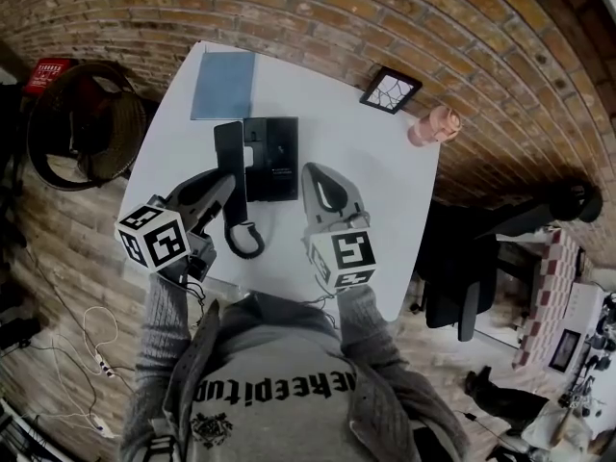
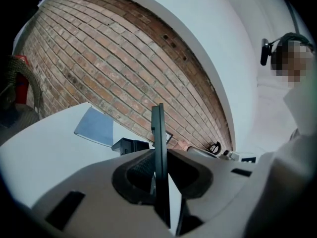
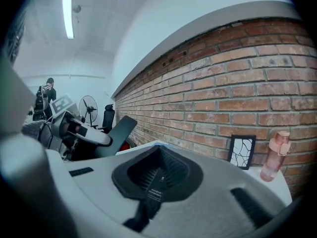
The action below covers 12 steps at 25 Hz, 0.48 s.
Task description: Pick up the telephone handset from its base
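The black telephone base [image 1: 274,162] lies in the middle of the white table [image 1: 346,142]. My left gripper [image 1: 227,179] is shut on the black handset [image 1: 229,147], which sticks out past its tip, to the left of the base. In the left gripper view the handset [image 2: 158,133] stands edge-on between the pads of that gripper [image 2: 161,170], with the base [image 2: 130,145] lower and beyond. A black cord [image 1: 245,241] loops under the left gripper. My right gripper [image 1: 316,173] hovers to the right of the base, shut with nothing in it [image 3: 158,170]. The held handset [image 3: 119,130] shows at its left.
A blue folder [image 1: 223,83] lies at the table's far left. A small framed picture [image 1: 390,89] and a pink bottle [image 1: 433,125] stand by the brick wall. A wicker chair [image 1: 82,123] is left of the table and a black office chair [image 1: 462,277] is to its right.
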Motion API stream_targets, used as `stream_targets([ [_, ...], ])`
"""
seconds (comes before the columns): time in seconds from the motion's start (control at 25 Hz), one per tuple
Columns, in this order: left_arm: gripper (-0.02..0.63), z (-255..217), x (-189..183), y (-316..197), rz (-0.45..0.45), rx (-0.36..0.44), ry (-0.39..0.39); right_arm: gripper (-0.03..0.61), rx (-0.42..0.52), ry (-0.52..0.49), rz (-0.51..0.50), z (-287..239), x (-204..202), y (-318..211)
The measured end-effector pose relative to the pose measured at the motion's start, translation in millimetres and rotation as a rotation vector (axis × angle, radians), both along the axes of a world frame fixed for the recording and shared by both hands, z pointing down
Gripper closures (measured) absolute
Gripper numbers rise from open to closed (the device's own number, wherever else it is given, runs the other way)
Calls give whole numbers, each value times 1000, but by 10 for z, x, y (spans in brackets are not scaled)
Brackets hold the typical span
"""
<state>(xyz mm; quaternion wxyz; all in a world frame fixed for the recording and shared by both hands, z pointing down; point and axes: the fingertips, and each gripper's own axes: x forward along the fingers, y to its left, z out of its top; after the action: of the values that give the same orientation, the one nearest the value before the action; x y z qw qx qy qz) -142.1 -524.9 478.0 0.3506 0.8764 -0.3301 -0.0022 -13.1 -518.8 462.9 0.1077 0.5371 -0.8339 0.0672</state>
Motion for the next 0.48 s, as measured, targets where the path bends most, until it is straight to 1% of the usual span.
stream_targets([
  [0.24,543,-172,-91,167,-35,52,-26,574,28,0,-2,-152,-58,159],
  [0.48,543,-344,-166,330,-49,92,-15,574,61,10,-4,-312,-125,311],
])
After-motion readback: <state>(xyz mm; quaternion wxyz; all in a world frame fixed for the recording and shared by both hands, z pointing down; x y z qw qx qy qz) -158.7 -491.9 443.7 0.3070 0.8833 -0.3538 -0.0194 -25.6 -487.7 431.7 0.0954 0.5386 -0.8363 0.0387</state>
